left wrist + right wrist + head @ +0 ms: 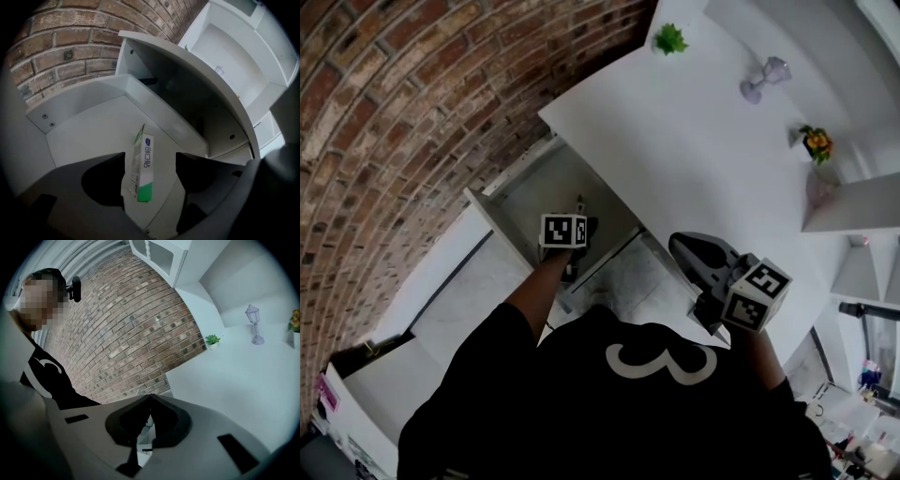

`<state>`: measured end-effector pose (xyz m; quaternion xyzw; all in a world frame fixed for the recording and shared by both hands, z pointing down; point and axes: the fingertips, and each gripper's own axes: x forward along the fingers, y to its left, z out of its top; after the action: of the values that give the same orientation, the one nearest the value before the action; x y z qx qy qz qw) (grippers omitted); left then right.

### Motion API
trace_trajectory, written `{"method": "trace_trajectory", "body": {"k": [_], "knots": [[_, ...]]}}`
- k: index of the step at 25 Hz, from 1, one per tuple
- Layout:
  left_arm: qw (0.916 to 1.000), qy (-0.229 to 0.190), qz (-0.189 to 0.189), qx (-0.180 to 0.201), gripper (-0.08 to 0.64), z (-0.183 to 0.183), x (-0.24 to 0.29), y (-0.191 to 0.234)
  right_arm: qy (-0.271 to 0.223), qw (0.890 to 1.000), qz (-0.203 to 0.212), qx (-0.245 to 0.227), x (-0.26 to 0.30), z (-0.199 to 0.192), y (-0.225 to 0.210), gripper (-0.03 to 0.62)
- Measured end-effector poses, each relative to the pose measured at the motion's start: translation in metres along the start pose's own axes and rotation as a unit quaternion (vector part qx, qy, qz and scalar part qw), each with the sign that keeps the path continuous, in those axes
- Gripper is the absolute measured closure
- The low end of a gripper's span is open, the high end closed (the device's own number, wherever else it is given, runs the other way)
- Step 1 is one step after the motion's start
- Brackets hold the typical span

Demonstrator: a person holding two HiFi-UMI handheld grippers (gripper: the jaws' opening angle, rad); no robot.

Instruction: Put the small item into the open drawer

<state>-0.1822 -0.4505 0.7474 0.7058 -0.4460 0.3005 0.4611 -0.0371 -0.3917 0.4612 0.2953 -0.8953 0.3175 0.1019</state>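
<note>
The left gripper (150, 158) gapes wide. The box (142, 165) stands loose in the drawer (84, 129). The right gripper (149, 398) is shut and empty. The job looks almost done.

Seen from above: a person in a black shirt holds the left claw (579, 214) over an open white drawer (490, 212) under a white worktop (694, 150). The right claw (698, 253) hovers near the worktop's front edge. A small green plant (670, 39) and a lantern (764, 80) stand farther back, by a brick wall (412, 112).

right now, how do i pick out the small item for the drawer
Beside the red brick wall, a white drawer is pulled open under the white countertop. In it, a slim white carton with a green end: the only coloured thing there.
</note>
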Motion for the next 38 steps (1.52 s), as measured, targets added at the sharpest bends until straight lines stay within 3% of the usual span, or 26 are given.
{"method": "trace_trajectory", "body": {"k": [4,9,14,17,20,24,27,31,38], "knots": [[0.9988,-0.044,-0.015,-0.017,0.224,0.014,-0.013,-0.004,0.004,1.0,0.011,-0.004,0.003,-0.001,0.007,0.581],[0.9912,-0.105,-0.056,-0.058,0.225,0.037,-0.053,-0.021,0.007,1.0,0.025,-0.015,0.005,-0.002,0.021,0.581],[0.9827,-0.145,-0.098,-0.06,0.237,0.055,-0.105,-0.045,0.006,0.999,0.036,-0.037,0.004,0.001,0.036,0.581],[0.9731,-0.174,-0.145,-0.044,0.352,0.061,-0.148,-0.068,-0.008,0.998,0.049,-0.041,0.002,0.007,0.047,0.581],[0.9576,-0.204,-0.203,-0.017,0.437,0.065,-0.194,-0.095,-0.019,0.996,0.058,-0.061,0.0,0.014,0.06,0.581],[0.9367,-0.256,-0.236,0.038,0.544,0.066,-0.254,-0.126,-0.033,0.993,0.08,-0.077,-0.004,0.025,0.078,0.582],[0.9203,-0.283,-0.256,0.089,0.555,0.063,-0.293,-0.154,-0.041,0.991,0.102,-0.082,-0.007,0.03,0.09,0.583],[0.8996,-0.315,-0.277,0.122,0.557,0.059,-0.342,-0.18,-0.064,0.987,0.124,-0.081,-0.012,0.041,0.108,0.583],[0.8962,-0.334,-0.251,0.15,0.557,0.051,-0.377,-0.195,-0.09,0.981,0.138,-0.099,-0.024,0.049,0.121,0.583]]}}
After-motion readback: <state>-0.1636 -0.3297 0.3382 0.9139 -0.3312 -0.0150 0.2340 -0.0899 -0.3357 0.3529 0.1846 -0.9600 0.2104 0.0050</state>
